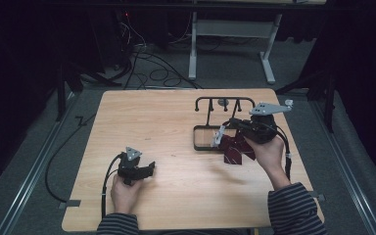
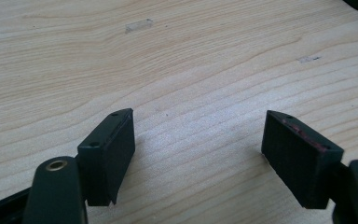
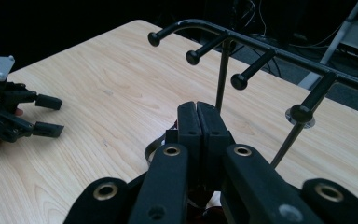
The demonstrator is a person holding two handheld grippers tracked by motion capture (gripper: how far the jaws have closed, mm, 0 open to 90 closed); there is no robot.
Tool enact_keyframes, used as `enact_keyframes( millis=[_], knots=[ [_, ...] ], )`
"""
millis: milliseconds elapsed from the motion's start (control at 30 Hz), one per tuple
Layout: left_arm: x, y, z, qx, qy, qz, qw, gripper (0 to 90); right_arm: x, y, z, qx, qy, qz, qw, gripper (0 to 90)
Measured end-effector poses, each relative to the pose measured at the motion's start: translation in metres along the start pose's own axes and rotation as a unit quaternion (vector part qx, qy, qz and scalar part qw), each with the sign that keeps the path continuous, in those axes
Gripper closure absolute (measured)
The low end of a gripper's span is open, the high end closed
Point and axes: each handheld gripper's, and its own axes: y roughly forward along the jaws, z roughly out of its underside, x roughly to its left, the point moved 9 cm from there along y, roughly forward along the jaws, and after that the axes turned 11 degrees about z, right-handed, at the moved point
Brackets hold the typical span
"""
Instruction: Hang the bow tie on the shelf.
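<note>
while the pale wooden table (image 1: 176,196) takes up most of the high view, grey carpet, loose black cables and the white legs of another table lie beyond its far edge, and dark curtains close off both sides. the tabletop is bare wood grain across its whole left half and along its near edge, with a wide open stretch between the two hands.

the left gripper (image 1: 149,169) rests low on the near left part of the table, held in the left hand (image 1: 124,192), well in from the left and near edges; its jaws stand wide apart with only wood between them.

the black wire rack (image 1: 223,103) stands on the far right part of the table, its row of knob-tipped pegs running along a top bar and its frame base lying flat on the wood. the right gripper (image 1: 224,135) hovers just on the near side of that rack, held in the right hand (image 1: 269,152), its jaws pressed together on a dark red cloth (image 1: 235,151), which hangs from them down to the table beside the rack's base. in the right gripper view the pads meet edge to edge below the pegs (image 3: 239,81). the right table edge lies close past the right forearm.
</note>
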Motion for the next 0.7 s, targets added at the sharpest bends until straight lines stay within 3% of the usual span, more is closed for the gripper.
enact_keyframes(
  millis=[700],
  knots=[
    [0.0, 0.0, 0.0, 0.0, 0.0, 0.001, 1.0, 26.2, -0.006, 0.01, -0.021, -0.006, 0.003, 0.006, 1.0, 90.0]
  ],
)
